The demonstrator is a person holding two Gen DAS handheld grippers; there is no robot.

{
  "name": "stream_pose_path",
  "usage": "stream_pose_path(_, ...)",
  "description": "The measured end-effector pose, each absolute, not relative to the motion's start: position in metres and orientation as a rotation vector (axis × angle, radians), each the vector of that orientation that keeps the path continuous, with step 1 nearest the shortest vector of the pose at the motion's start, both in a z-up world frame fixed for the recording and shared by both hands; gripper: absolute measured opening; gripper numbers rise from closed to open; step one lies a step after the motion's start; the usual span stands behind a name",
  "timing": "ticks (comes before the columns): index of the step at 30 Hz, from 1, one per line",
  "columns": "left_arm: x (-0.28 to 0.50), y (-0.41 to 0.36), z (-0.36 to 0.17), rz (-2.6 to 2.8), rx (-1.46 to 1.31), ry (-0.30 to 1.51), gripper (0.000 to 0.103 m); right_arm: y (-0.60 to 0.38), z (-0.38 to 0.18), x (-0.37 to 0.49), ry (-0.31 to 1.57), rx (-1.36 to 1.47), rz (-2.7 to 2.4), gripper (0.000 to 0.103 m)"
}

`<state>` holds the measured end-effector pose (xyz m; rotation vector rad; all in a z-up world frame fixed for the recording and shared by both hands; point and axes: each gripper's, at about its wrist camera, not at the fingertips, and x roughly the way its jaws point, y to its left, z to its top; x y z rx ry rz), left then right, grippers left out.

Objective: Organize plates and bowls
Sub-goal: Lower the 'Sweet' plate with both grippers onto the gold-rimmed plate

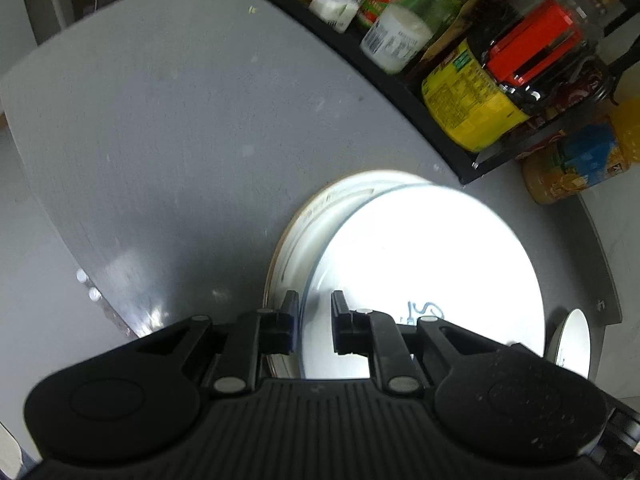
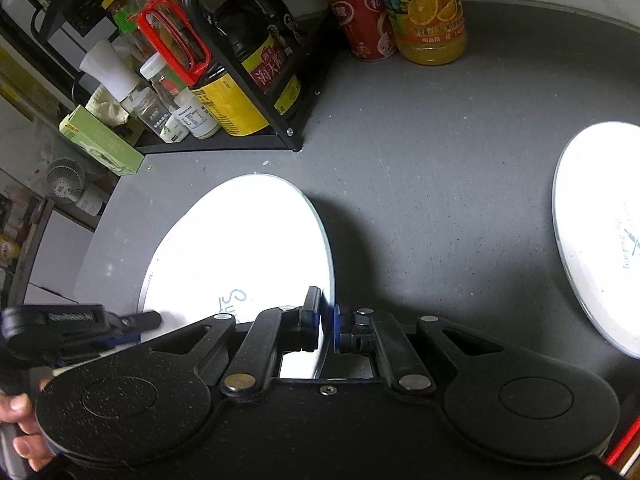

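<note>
Three white plates [image 2: 240, 248], two tongs [image 2: 328, 320], one black rack [image 2: 256, 80], two red cans [image 2: 364, 24], one juice bottle [image 2: 428, 12]

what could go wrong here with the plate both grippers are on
The right hand-held gripper pinches only the thin rim of the white plate, so the plate could slip or tilt out. The left hand-held gripper straddles the opposite edge with its jaws apart, giving little support. The plate sits off-centre over the brown-rimmed plate and could clack or slide against it.

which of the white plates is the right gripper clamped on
The right gripper pinches the rim of the white plate with blue writing near the spice rack; the other plate lies untouched at far right.
</note>
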<state>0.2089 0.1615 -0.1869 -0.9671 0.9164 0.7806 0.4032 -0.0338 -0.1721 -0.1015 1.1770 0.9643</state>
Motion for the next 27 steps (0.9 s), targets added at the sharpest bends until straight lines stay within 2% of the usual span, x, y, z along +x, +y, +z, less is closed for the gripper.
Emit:
stream_pose_path(4,0.210,0.168,-0.177,0.802,-0.928,0.922,0.014,-0.032,-0.174,0.404,1.185,-0.100,0.965,0.006)
stream_pose_path(8,0.209,0.172,-0.175,0.801,-0.921,0.907,0.024,-0.029,-0.177,0.404,1.197,-0.101,0.961,0.007)
stream_pose_path(10,0.212,0.173,-0.175,0.797,-0.908,0.907,0.026,-0.026,-0.178,0.403,1.202,-0.110,0.961,0.008)
stream_pose_path(11,0.214,0.173,-0.174,0.806,-0.892,0.918,0.031,-0.025,-0.179,0.403,1.204,-0.117,0.962,0.008)
stream_pose_path(17,0.209,0.182,-0.176,0.858,-0.879,0.924,0.046,-0.015,-0.185,0.397,1.211,-0.173,0.971,0.011)
stream_pose_path(20,0.207,0.189,-0.184,0.863,-0.903,0.935,0.046,-0.012,-0.185,0.395,1.201,-0.191,0.971,0.013)
stream_pose_path(22,0.203,0.193,-0.188,0.856,-0.926,0.923,0.046,-0.010,-0.185,0.396,1.201,-0.204,0.967,0.016)
stream_pose_path(24,0.200,0.198,-0.192,0.841,-0.960,0.899,0.047,-0.008,-0.187,0.398,1.207,-0.215,0.960,0.024)
stream_pose_path(27,0.199,0.200,-0.194,0.826,-0.952,0.897,0.048,-0.006,-0.189,0.399,1.220,-0.217,0.958,0.025)
